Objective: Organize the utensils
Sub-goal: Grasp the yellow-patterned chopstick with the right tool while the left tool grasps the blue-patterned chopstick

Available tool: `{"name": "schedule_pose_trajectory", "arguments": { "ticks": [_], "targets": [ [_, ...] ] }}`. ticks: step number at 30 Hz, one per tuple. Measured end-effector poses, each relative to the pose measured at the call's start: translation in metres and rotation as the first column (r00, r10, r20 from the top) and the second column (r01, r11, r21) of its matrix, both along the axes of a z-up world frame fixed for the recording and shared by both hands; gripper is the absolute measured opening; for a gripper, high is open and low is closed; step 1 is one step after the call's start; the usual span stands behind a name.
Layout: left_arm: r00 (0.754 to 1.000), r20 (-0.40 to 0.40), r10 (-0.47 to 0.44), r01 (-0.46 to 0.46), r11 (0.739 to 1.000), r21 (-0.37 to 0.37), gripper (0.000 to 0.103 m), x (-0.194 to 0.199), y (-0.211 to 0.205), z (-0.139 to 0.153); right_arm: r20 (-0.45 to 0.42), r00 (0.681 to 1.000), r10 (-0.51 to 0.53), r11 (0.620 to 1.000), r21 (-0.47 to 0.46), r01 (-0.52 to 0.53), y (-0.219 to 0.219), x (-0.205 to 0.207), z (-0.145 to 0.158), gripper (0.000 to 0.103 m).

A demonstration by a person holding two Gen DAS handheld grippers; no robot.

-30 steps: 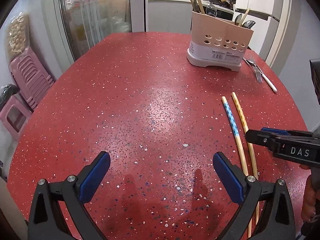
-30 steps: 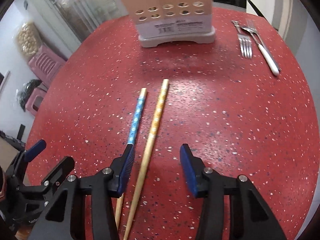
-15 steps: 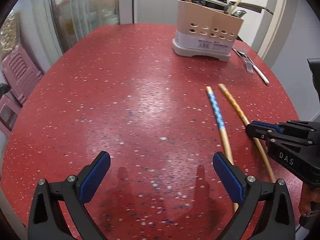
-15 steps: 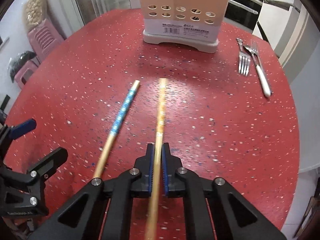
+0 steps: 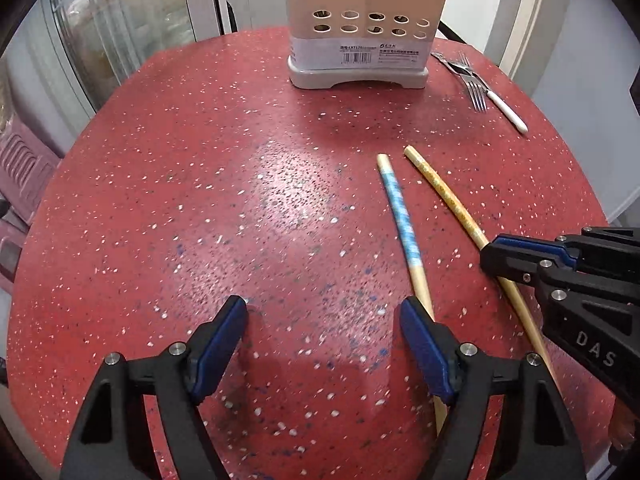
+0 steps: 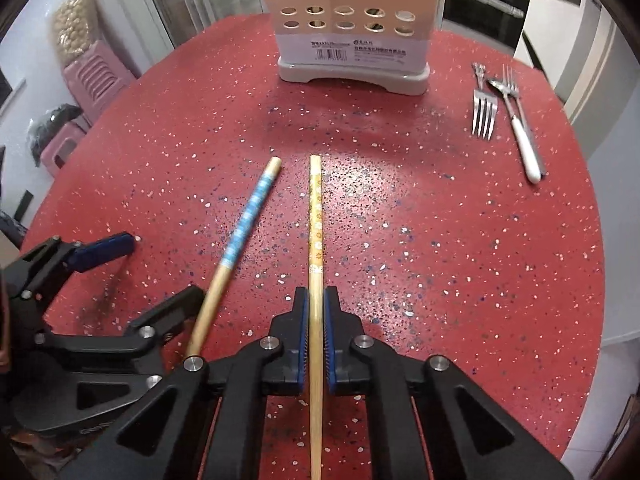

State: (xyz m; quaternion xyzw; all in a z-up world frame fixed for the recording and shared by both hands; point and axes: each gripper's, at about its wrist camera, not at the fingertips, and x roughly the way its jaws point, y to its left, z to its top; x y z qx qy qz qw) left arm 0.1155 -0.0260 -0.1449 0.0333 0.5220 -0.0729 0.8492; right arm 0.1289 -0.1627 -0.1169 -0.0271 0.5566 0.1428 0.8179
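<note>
**newbie:** what's the layout, and where's your claw at?

**me:** Biggest first: red speckled table (image 6: 480,240), with the utensil holder (image 6: 352,44) standing at the far edge, holes facing me. To its right, well apart from it, lie a steel fork (image 6: 484,114) and a white-handled utensil (image 6: 524,148), plus what looks like a spoon tucked beside them. Mid-table are two chopsticks, near each other. My right gripper (image 6: 316,340) is clenched on the yellow chopstick (image 6: 315,216), pads squeezing the plain wooden part, patterned end pointing at the holder. My left gripper (image 5: 324,340) is spread wide, holding nothing, and the blue chopstick (image 5: 400,208) runs just past its right finger.

**newbie:** tips for the lift?

**me:** My guess: raise it level so the far end doesn't drag, then tip it upright before going over the holder. It's thin, so it could swivel in the pads; I'd keep the squeeze firm and move slowly. Can't tell which slot is free from here.
</note>
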Motion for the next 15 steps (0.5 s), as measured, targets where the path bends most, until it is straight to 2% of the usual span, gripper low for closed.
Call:
{"name": "schedule_pose_trajectory", "arguments": {
  "ticks": [8, 15],
  "targets": [
    [1.000, -0.016, 0.003, -0.005, 0.998, -0.069, 0.098, 0.001, 0.003, 0.007, -0.049, 0.999, -0.011, 0.999, 0.051, 0.013, -0.009, 0.022, 0.009, 0.018],
    [0.999, -0.032, -0.015, 0.012, 0.997, -0.082, 0.098, -0.003, -0.004, 0.009, -0.073, 0.997, 0.004, 1.000, 0.015, -0.003, 0.006, 0.032, 0.003, 0.018]
  ]
}}
